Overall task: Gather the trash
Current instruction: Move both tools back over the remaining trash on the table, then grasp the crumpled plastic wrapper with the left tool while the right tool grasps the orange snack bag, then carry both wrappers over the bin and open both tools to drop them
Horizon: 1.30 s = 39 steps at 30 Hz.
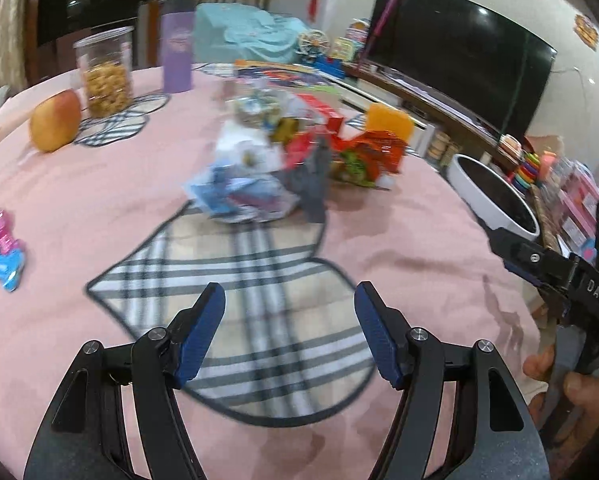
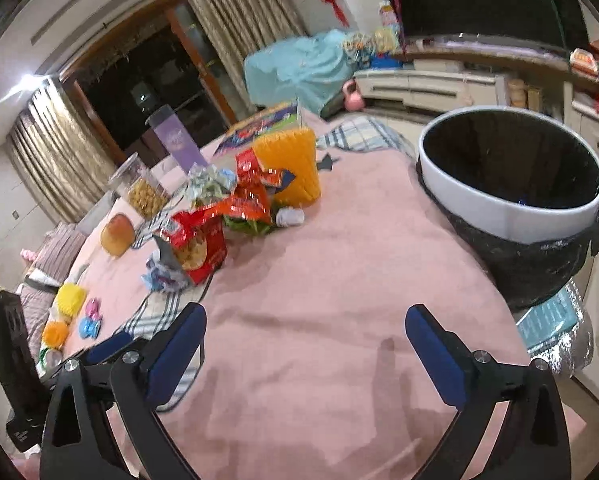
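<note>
1. My left tool (image 1: 289, 320) hangs over the grey plaid placemat (image 1: 235, 304) with its blue pads apart and nothing between them.
2. My right tool (image 2: 305, 344) is over bare pink tabletop (image 2: 339, 280); its jaws stand wide apart and empty.
3. In the left wrist view the right tool shows at the right edge, with my fingers (image 1: 555, 376) wrapped on its handle.
4. The trash lies in a loose heap near the middle of the tabletop: a crumpled blue-and-white wrapper (image 1: 239, 192) at the far edge of the placemat, a red cookie box (image 2: 199, 248) just beside it, and an orange-red snack bag (image 2: 247, 204) behind the box.
5. A yellow-orange ridged block (image 2: 295, 168) stands upright at the back of the heap, touching the snack bag; a bit of green packaging (image 2: 247, 226) lies at its foot.
6. The bin (image 2: 511, 168), white-rimmed with a black liner, stands just off the tabletop's edge on my right tool's side, well apart from the heap.
7. On the far left side are an apple (image 1: 55, 120), a clear jar of snacks (image 1: 105, 72) and a purple tumbler (image 1: 177, 46), all standing away from the trash.
8. Pink and blue toy pieces (image 1: 1, 248) lie near the left edge of the tabletop.
</note>
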### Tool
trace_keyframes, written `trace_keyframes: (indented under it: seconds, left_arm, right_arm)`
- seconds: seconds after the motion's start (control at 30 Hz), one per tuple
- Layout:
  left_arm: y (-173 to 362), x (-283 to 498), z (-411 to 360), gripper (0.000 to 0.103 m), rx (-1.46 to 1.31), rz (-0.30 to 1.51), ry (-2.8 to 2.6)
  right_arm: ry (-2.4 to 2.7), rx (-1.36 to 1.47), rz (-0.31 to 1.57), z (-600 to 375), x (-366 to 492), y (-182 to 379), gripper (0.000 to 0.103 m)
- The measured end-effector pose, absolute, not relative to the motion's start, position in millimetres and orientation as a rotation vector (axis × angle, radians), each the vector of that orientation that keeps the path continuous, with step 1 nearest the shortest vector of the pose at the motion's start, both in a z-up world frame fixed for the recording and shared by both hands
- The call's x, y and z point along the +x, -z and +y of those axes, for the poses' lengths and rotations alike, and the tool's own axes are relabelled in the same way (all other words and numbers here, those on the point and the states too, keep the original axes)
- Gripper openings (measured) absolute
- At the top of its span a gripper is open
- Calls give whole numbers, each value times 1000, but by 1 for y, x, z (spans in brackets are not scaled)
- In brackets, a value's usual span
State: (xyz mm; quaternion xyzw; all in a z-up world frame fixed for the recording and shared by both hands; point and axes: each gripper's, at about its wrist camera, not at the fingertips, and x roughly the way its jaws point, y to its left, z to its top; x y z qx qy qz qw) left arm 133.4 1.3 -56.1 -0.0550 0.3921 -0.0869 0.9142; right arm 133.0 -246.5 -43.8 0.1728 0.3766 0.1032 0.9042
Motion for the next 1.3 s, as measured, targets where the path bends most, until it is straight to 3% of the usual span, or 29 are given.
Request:
trace_keyframes:
  seconds: [0.23,0.5,0.87,0.93,0.97,1.0,1.07,1.1,1.13,1.17,1.23,1.3]
  left_arm:
    - [58,139,30,69,-145,810,122]
    - [58,169,46,69,-158,817,127]
    - [56,225,38,69,-180,828,200]
    - [58,231,34,69,-176,834,213]
    - [59,232,32,68,-175,836,220]
    - [60,232,30,67,-174,837,227]
    - [62,230,27,46,-164,837,238]
    - [64,229,26,39,-163,841,251]
    - [65,228,25,22,-166,844,263]
    - [67,225,26,13,-173,848,272]
    - [67,219,30,4,-190,841,272]
    - [65,211,33,3,-199,831,269]
  right_arm:
    - [-286,333,817,-214,148,45,98]
    - [-304,367,804,-209,179,46,84]
    - [-322,472,766,-219,233,44,83]
    - [-322,486,778,-220,243,50,76]
    - [-327,493,799,-220,249,55,62]
    - [-333,500,817,-219,253,58,40]
    - [-348,513,854,-218,256,67,11]
    - [-356,511,848,-217,254,68,11]
    - [-358,493,833,-215,249,67,10]
    - [-361,477,823,-214,244,65,8]
    - [-366,463,822,-213,234,63,6]
    - [-375,455,817,-216,222,60,5]
